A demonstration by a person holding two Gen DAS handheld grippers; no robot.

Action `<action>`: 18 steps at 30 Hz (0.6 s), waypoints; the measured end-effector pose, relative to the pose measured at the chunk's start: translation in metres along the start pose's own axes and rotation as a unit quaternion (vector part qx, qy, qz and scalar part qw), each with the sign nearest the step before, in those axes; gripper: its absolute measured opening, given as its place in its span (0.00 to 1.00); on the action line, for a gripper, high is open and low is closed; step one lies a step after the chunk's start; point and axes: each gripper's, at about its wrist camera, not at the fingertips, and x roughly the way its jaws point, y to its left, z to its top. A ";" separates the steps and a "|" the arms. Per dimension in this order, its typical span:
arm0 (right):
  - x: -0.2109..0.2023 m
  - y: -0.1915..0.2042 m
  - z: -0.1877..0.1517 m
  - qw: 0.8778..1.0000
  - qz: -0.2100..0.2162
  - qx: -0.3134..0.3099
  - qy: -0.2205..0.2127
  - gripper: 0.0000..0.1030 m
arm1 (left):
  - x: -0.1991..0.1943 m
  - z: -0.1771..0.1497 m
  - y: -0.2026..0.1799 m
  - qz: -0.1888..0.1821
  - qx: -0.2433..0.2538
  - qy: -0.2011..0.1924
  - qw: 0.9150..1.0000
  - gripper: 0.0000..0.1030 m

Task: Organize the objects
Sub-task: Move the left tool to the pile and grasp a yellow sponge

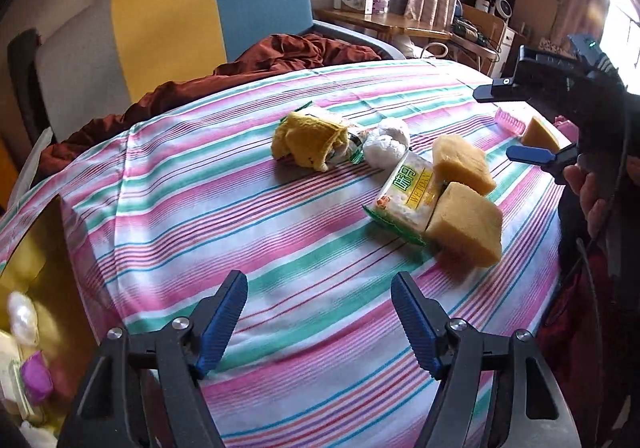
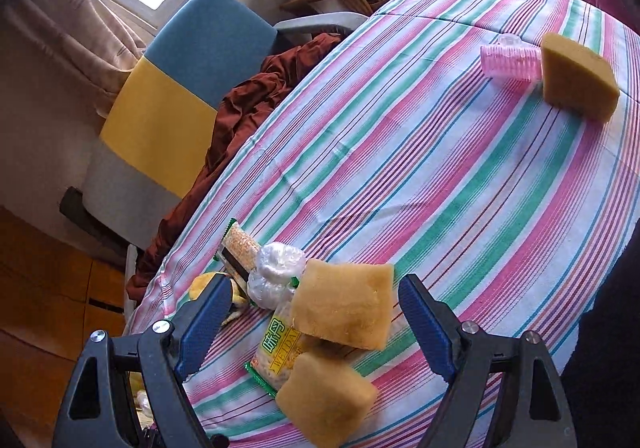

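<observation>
On the striped tablecloth (image 1: 248, 216) lie two yellow sponges (image 1: 466, 164) (image 1: 468, 230) against a green snack packet (image 1: 408, 194), a white plastic bag ball (image 1: 386, 144) and a yellow cloth (image 1: 308, 140). A third sponge (image 2: 576, 82) and a pink roller (image 2: 512, 62) lie farther off. My left gripper (image 1: 320, 324) is open and empty above bare cloth. My right gripper (image 2: 312, 324) is open above the upper sponge (image 2: 344, 304), the second sponge (image 2: 324, 396) and the packet (image 2: 276, 352); it also shows at the right of the left wrist view (image 1: 532, 156).
A grey, yellow and blue sofa (image 1: 168, 36) with a rust-red blanket (image 1: 280, 56) stands behind the table. A wooden side table (image 1: 384, 22) holds a white box. A yellow container (image 1: 28, 288) with small items sits at the table's left edge.
</observation>
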 end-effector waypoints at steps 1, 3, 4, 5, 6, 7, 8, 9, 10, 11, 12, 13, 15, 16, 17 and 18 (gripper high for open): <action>0.000 0.000 0.000 1.000 0.001 0.000 0.001 0.84 | 0.007 0.005 -0.003 0.000 0.006 0.004 1.000 0.71; 0.001 0.000 0.000 1.000 0.003 -0.001 0.002 0.84 | 0.017 0.014 -0.008 -0.002 0.013 0.009 1.000 0.71; 0.001 -0.001 0.000 1.000 0.002 0.000 0.003 0.84 | 0.021 0.019 -0.011 -0.004 0.013 0.010 1.000 0.69; 0.001 -0.002 0.001 1.000 0.002 0.002 0.002 0.84 | 0.022 0.023 -0.014 -0.011 0.012 0.010 1.000 0.69; 0.000 -0.003 0.001 1.000 0.004 0.005 0.001 0.84 | 0.021 0.026 -0.018 -0.026 0.011 0.008 1.000 0.69; 0.000 -0.004 0.002 1.000 0.005 0.008 0.000 0.84 | 0.020 0.027 -0.024 -0.045 0.011 0.008 0.999 0.69; -0.001 -0.005 0.002 1.000 0.007 0.011 -0.002 0.84 | 0.020 0.029 -0.029 -0.068 0.010 0.012 0.998 0.69; -0.001 -0.006 0.002 1.000 0.009 0.015 -0.003 0.84 | 0.021 0.030 -0.034 -0.093 0.005 0.019 0.995 0.69; -0.003 -0.008 0.003 1.000 0.010 0.018 -0.006 0.84 | 0.023 0.030 -0.039 -0.109 0.001 0.026 0.994 0.69; -0.006 -0.009 0.003 1.000 0.011 0.021 -0.012 0.84 | 0.026 0.031 -0.044 -0.118 -0.005 0.032 0.992 0.69; -0.009 -0.010 0.003 0.999 0.012 0.025 -0.020 0.84 | 0.028 0.032 -0.050 -0.126 -0.006 0.036 0.991 0.66; -0.011 -0.012 0.004 0.999 0.015 0.030 -0.027 0.84 | 0.030 0.033 -0.057 -0.131 0.000 0.036 0.991 0.65; -0.014 -0.017 0.005 0.998 0.022 0.043 -0.032 0.84 | 0.031 0.036 -0.073 -0.136 0.026 0.028 0.990 0.65; -0.013 -0.018 0.006 0.998 0.025 0.048 -0.031 0.84 | 0.032 0.037 -0.081 -0.139 0.043 0.022 0.989 0.66; -0.012 -0.019 0.006 0.998 0.027 0.050 -0.028 0.84 | 0.032 0.037 -0.088 -0.141 0.057 0.019 0.988 0.67; -0.011 -0.019 0.006 0.998 0.028 0.050 -0.027 0.84 | 0.034 0.038 -0.094 -0.143 0.070 0.020 0.987 0.67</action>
